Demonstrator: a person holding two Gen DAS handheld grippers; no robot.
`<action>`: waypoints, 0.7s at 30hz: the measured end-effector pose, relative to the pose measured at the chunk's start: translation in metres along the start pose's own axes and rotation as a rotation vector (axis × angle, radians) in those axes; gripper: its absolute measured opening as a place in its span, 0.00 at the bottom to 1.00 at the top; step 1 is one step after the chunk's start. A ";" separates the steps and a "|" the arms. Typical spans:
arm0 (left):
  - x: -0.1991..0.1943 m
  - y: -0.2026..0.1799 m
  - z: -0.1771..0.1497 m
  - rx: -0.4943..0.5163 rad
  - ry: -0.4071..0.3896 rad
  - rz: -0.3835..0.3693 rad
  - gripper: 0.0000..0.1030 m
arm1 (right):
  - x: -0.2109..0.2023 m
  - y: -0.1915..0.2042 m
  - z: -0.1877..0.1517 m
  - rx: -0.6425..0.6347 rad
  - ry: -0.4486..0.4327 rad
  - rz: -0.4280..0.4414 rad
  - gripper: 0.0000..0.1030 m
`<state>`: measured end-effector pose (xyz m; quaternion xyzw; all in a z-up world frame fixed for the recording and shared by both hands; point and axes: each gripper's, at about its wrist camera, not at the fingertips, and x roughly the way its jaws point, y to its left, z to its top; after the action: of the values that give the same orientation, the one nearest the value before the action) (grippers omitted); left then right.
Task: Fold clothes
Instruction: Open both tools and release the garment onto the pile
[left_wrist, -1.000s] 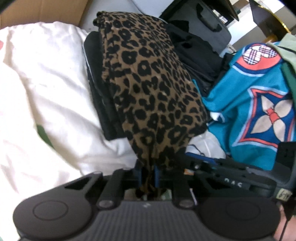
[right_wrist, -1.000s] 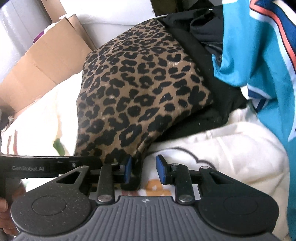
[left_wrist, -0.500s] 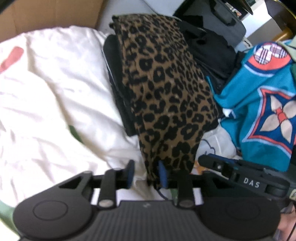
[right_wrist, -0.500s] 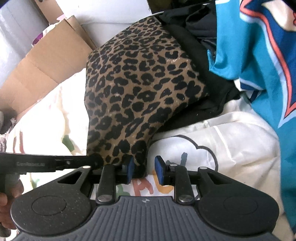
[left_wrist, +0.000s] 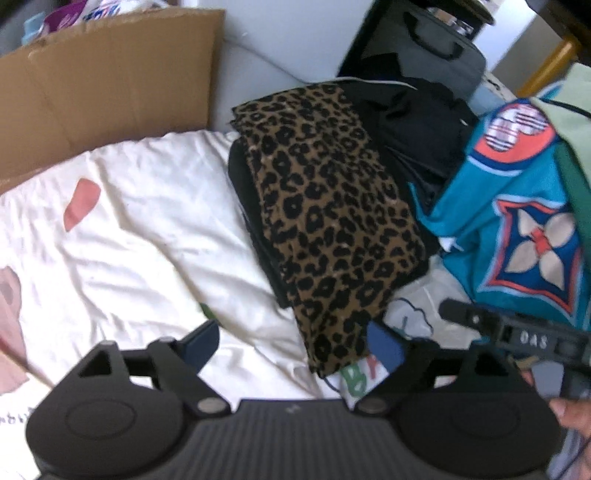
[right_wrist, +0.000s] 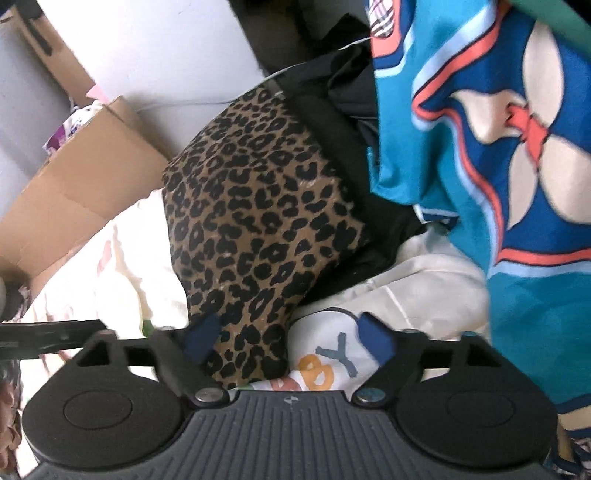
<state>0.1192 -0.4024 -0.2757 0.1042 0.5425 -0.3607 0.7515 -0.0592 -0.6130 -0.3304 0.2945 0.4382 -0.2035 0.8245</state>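
leopard garment: folded, lies atop black clothes on white duvet.
left gripper: jaws wide, holding nothing.
right gripper: same, near edge btwn fingers.
risk: snagging edge undoes fold; teal cloth close, could drag.

Matt leopard-print cloth on a wrinkled white sheet.

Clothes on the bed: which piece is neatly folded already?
The leopard-print garment, a flat rectangle atop a folded black piece. The teal patterned cloth and black clothes behind lie crumpled.
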 end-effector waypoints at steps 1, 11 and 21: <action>-0.007 -0.002 0.002 0.012 0.002 0.007 0.89 | -0.004 0.001 0.003 0.006 0.000 0.000 0.90; -0.079 -0.009 0.019 0.045 -0.019 0.099 0.94 | -0.051 0.027 0.032 0.021 -0.018 0.045 0.92; -0.161 0.003 0.027 -0.045 -0.067 0.128 0.99 | -0.108 0.049 0.053 -0.016 -0.029 0.079 0.92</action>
<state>0.1172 -0.3464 -0.1228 0.1095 0.5172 -0.3031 0.7929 -0.0555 -0.6033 -0.2012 0.3021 0.4160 -0.1717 0.8404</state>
